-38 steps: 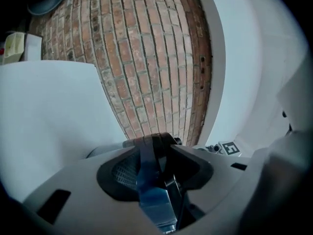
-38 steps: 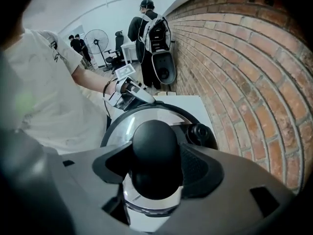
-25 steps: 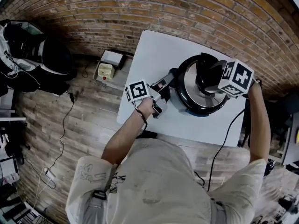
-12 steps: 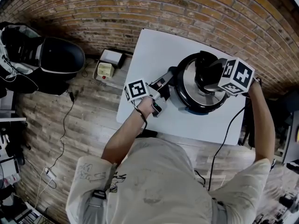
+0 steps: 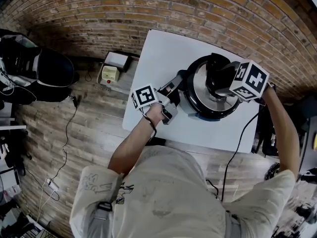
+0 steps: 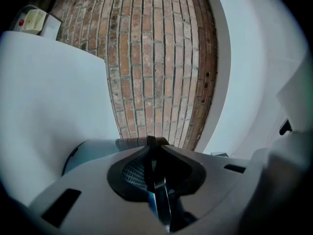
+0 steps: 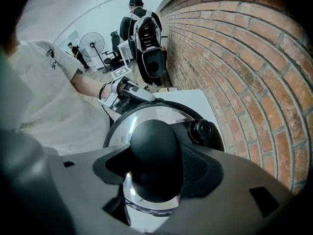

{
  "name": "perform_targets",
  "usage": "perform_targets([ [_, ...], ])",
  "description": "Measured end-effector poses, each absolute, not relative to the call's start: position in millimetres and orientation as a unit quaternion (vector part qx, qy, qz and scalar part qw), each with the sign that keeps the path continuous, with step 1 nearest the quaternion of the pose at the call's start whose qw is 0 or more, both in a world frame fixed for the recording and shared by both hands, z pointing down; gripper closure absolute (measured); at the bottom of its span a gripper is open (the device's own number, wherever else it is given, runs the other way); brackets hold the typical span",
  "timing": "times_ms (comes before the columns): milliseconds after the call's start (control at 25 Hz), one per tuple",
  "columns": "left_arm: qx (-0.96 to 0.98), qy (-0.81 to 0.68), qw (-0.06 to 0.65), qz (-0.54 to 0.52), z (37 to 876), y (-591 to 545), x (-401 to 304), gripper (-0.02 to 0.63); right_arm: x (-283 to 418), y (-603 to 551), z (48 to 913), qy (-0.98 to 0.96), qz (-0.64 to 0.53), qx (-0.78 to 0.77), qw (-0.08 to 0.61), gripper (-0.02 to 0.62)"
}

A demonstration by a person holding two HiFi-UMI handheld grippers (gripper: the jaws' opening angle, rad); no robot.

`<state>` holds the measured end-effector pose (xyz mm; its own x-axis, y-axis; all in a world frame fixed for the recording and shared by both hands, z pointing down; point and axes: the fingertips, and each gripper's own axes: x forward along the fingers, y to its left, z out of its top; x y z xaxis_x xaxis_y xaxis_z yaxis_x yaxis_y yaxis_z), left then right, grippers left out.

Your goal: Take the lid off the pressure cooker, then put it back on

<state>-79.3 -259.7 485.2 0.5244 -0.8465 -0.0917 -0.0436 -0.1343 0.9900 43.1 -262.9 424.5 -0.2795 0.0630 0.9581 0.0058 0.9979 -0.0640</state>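
A black pressure cooker [image 5: 197, 112] stands on the white table [image 5: 158, 58] with its steel lid [image 5: 200, 90] on. In the head view my left gripper [image 5: 174, 89] reaches level to the cooker's left side handle. The left gripper view shows its jaws [image 6: 155, 146] pinched on a thin black piece of that handle [image 6: 156, 195]. My right gripper [image 5: 218, 81] points steeply down over the lid. In the right gripper view its jaws [image 7: 155, 163] are shut on the round black lid knob [image 7: 154, 151]. The steel lid [image 7: 146, 119] and a black valve [image 7: 201, 129] show beyond the knob.
A brick wall [image 5: 148, 9] runs behind the table. A small white box [image 5: 111, 73] sits on the wooden floor left of the table. A cable [image 5: 237, 148] hangs off the table's near edge. A person with a backpack [image 7: 142, 28] stands by the wall, beside a fan [image 7: 90, 45].
Both grippers and the cooker stay put. Only the dark figure at the far left of the head view has shifted.
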Motion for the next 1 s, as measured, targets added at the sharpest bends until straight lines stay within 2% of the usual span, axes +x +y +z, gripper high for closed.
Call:
perform_targets([
  [440,0.661,-0.331,0.564,-0.369,484,-259,-79,0.532,45,-265,425,-0.794,0.075,0.034,0.602,0.290],
  [800,0.652,-0.338,0.564,-0.376,483,-260,-80,0.534,48,-277,426,-0.759,0.211,0.204,0.581,0.284],
  [1000,0.650,-0.346,0.567,-0.369,486,-260,-81,0.534,49,-275,426,-0.760,0.211,0.206,0.579,0.282],
])
